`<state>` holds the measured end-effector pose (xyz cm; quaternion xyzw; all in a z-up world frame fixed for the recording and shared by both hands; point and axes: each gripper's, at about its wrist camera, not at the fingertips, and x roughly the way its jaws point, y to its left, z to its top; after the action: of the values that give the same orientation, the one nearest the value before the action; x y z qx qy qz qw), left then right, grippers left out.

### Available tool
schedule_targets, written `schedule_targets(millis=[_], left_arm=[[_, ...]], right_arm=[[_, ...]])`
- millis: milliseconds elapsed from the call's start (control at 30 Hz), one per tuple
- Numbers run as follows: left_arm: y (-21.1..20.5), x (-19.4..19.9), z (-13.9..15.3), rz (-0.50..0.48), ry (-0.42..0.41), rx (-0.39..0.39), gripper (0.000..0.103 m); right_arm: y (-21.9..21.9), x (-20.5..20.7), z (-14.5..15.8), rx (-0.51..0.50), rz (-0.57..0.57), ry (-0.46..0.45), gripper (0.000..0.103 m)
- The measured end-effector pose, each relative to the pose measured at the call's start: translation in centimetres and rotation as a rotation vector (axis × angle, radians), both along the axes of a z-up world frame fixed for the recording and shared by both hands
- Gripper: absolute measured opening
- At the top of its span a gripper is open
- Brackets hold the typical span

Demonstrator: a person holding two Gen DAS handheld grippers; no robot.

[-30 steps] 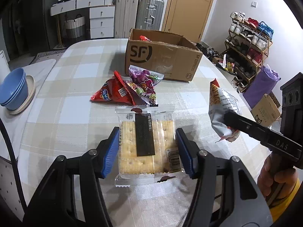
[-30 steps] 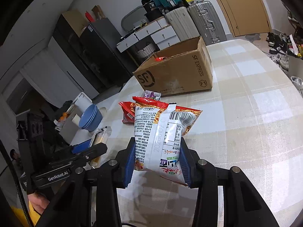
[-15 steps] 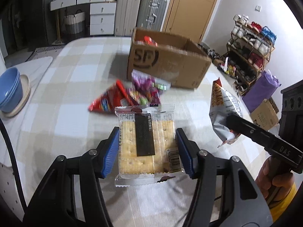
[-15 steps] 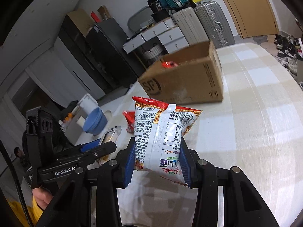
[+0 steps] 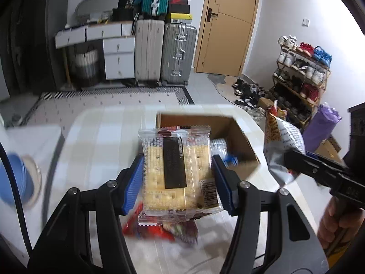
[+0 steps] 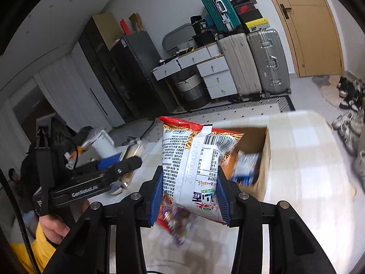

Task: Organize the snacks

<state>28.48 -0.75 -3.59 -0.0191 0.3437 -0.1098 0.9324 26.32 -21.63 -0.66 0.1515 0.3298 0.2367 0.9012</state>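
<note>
My left gripper (image 5: 176,181) is shut on a clear cracker packet (image 5: 175,171) and holds it in the air just before the open cardboard box (image 5: 239,137). My right gripper (image 6: 188,194) is shut on a white and red chip bag (image 6: 194,159), also raised near the box (image 6: 264,157). The chip bag also shows in the left wrist view (image 5: 280,146). The box holds a blue and white packet (image 6: 246,166). Red and purple snack packets (image 5: 159,228) lie blurred on the checked table (image 5: 100,148) below the crackers.
Blue bowls on a plate (image 5: 16,180) sit at the table's left. Suitcases (image 5: 164,52), white drawers (image 5: 116,54) and a shoe rack (image 5: 301,68) stand on the floor beyond the table. The left gripper's handle (image 6: 91,182) is to the left of the chip bag.
Both grippers have risen and moved forward to the box with their snacks. The box's inside now shows; the loose packets have passed below the grippers.
</note>
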Motion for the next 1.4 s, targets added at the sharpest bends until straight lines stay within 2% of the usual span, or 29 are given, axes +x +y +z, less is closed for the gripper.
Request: schedule_targets(millis=[100,233,300,400,500,633,800,967,1400], left_arm=[[-1.6,3.7,0.8,-0.013,0.006,0.006,0.055],[-4.0,8.7,0.6,-0.03,0.029,0.058,0.056],[-4.9,11.4,-0.4,-0.047,0.081,0.054,0.056],[-5.6,15.1,-2.1,-0.016,0.109,0.085,0.056],[-6.0,17.4,-4.2,-0.034,0.156,0.094,0.056],[-5.7,19.8,-7.0,-0.045,0.233,0.049,0.056],[-5.2,20.9,-9.4,-0.066,0.255,0.042,0.056],[-6.0,20.7,-10.3,-0.085,0.271,0.042,0.056],[-6.7,19.4,-9.0,-0.095,0.242,0.085,0.058]], right_arm=[[0.0,2.8,0.7,-0.009,-0.004,0.008,0.042],[0.3,6.3,0.8,-0.053,-0.034,0.021,0.042],[0.4,7.6,0.6,-0.082,-0.053,0.015,0.042],[1.0,9.3,-0.5,-0.128,-0.051,0.029,0.042],[1.3,10.5,-1.8,-0.154,-0.048,0.05,0.042],[1.0,11.9,-3.9,-0.142,-0.048,0.09,0.042],[0.6,12.3,-5.4,-0.152,-0.051,0.109,0.042],[0.4,12.5,-5.9,-0.148,-0.053,0.116,0.042],[1.2,12.7,-6.5,-0.19,-0.061,0.135,0.042]])
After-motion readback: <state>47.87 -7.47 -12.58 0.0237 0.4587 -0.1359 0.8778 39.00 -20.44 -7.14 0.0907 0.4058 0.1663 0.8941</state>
